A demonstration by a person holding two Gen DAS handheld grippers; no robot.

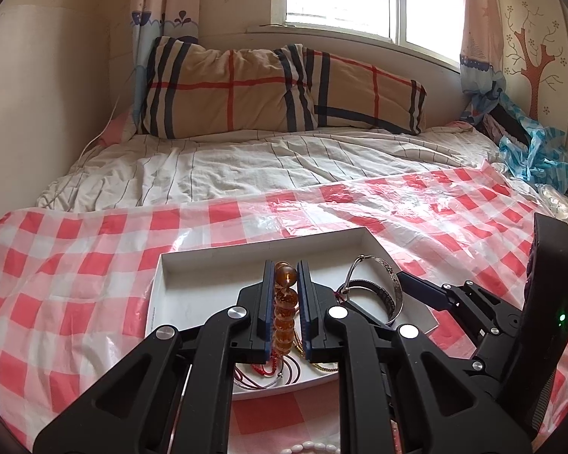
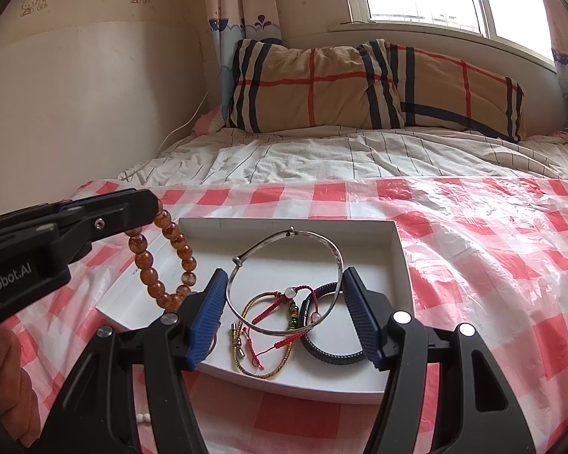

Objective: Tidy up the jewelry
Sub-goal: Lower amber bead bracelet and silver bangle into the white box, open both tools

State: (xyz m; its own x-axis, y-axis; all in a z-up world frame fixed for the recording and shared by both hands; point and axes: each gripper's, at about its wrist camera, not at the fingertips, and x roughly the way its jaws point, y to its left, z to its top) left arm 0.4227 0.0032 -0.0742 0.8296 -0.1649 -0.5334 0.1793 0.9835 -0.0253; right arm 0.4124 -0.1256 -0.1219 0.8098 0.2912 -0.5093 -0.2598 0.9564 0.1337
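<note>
A white shallow tray (image 2: 399, 265) lies on the red-checked plastic sheet on the bed; it also shows in the left wrist view (image 1: 163, 276). My left gripper (image 1: 286, 276) is shut on an amber bead bracelet (image 1: 285, 314), which hangs above the tray's left edge in the right wrist view (image 2: 147, 265). In the tray lie a silver bangle (image 2: 337, 261), a dark braided band (image 2: 333, 355) and several thin cord bracelets (image 2: 269, 317). My right gripper (image 2: 282, 291) is open, its blue-padded fingers (image 2: 208, 314) on either side of the bangle and cords, low over the tray.
A white bead bracelet (image 1: 310, 446) lies on the sheet near the tray's front edge. A plaid pillow (image 2: 359, 83) and striped sheet are at the back under the window. Blue plastic bags (image 1: 534, 155) sit at the far right. A wall runs along the left.
</note>
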